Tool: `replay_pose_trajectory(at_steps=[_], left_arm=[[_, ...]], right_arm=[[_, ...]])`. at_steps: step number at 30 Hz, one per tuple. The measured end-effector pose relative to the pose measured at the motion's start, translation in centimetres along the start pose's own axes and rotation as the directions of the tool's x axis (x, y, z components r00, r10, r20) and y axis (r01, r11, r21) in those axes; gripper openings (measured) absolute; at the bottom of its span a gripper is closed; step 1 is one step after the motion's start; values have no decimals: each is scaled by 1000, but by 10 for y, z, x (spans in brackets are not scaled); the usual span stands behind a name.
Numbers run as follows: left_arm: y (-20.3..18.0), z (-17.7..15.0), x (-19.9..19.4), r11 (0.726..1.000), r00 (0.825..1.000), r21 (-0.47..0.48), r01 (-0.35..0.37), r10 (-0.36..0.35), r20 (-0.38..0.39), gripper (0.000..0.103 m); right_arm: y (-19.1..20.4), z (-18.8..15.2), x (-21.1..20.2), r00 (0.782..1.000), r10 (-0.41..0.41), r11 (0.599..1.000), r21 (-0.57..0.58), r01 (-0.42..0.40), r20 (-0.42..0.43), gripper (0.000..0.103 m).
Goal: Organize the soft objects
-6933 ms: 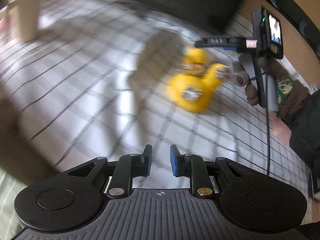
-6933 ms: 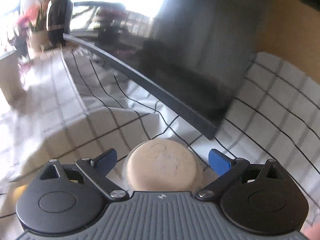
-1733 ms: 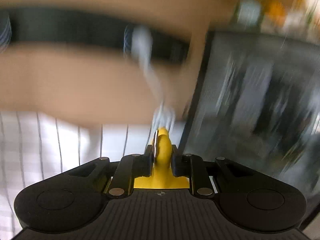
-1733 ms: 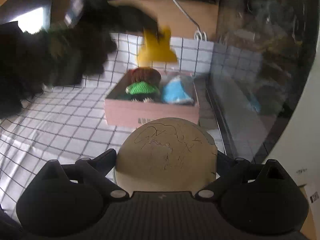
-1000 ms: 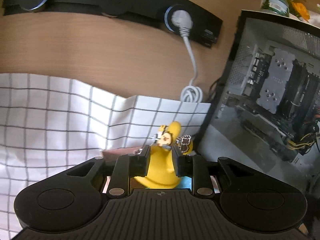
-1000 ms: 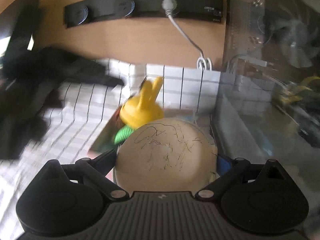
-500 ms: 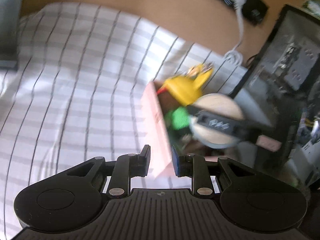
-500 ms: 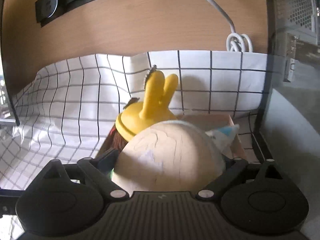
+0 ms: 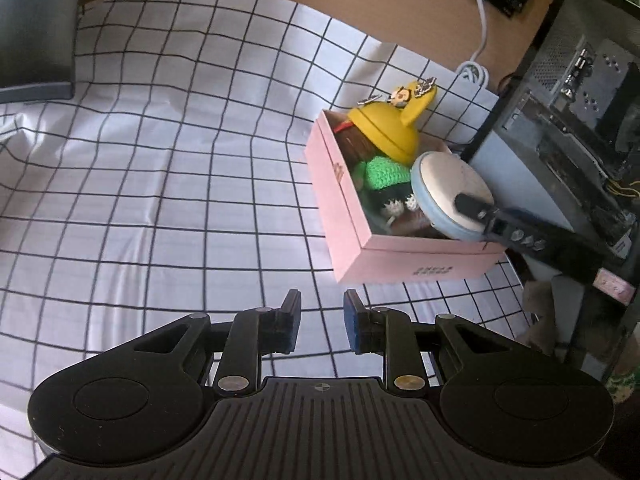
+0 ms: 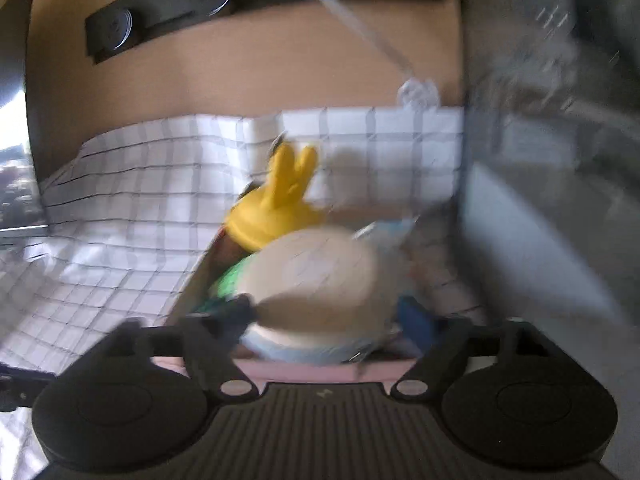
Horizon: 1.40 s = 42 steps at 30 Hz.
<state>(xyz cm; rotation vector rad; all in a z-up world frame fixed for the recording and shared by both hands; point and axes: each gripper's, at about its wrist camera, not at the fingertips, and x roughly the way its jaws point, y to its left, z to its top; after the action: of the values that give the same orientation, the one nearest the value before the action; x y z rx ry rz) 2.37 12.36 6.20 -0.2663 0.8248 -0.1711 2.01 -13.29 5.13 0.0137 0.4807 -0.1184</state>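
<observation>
The pink box (image 9: 384, 236) sat at the two o'clock side of the checked bench (image 9: 160, 184), already packed with the yellow toy (image 9: 386, 134) and a green knitted toy (image 9: 382, 170), so the soft things were gathered in one place. The right hand-held gripper (image 10: 324, 316) was clamped on the round cushion (image 9: 450, 196), tilted over the box's right end. The left hand-held gripper (image 9: 319, 320), its fingers apart and holding nothing, hovered short of the box, which lay toward one o'clock.

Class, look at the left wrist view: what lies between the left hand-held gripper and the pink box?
Only bare checked cloth lies between the left hand-held gripper and the pink box; the left wrist view shows it.
</observation>
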Motion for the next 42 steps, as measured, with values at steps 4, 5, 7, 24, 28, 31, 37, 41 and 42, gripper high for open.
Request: replay_pose_trajectory(at_steps=[4,5,7,24,28,31,37,41,42], left_arm=[[3,-4,-7,1000,1000,-2,-23,23,-7,26],[3,-5,-10,1000,1000,-2,-26,26,-6,26],[3,-8,-15,999,999,8,-36,36,-8,26],[-18,-63,19,984,991,133,-116,123,-45,28],[-42,-79,28,968,987,196,-155,159,-6,48],[-51,-89,33,971,988,187,-151,146,40,70],[-66,-99,47,958,954,113,-264,242,175,70],[-68,-101,52,948,941,126,-292,261,216,70],[-68,-101,52,948,940,123,-293,262,218,70]], right_arm=[[10,8,21,1000,7,1000,11,-7,-17,73],[11,8,23,1000,6,1000,6,-6,-20,73],[12,8,28,999,-7,1000,4,7,-38,74],[8,-64,-65,974,-133,990,-67,122,-185,100],[3,-86,-65,963,-134,988,-105,112,-234,100],[-8,-94,-56,963,-115,993,-68,101,-244,100],[-15,-95,-39,964,-138,990,-69,126,-226,103],[-21,-94,-34,969,-118,992,-59,107,-216,103],[-22,-95,-33,973,-108,993,-65,97,-204,103]])
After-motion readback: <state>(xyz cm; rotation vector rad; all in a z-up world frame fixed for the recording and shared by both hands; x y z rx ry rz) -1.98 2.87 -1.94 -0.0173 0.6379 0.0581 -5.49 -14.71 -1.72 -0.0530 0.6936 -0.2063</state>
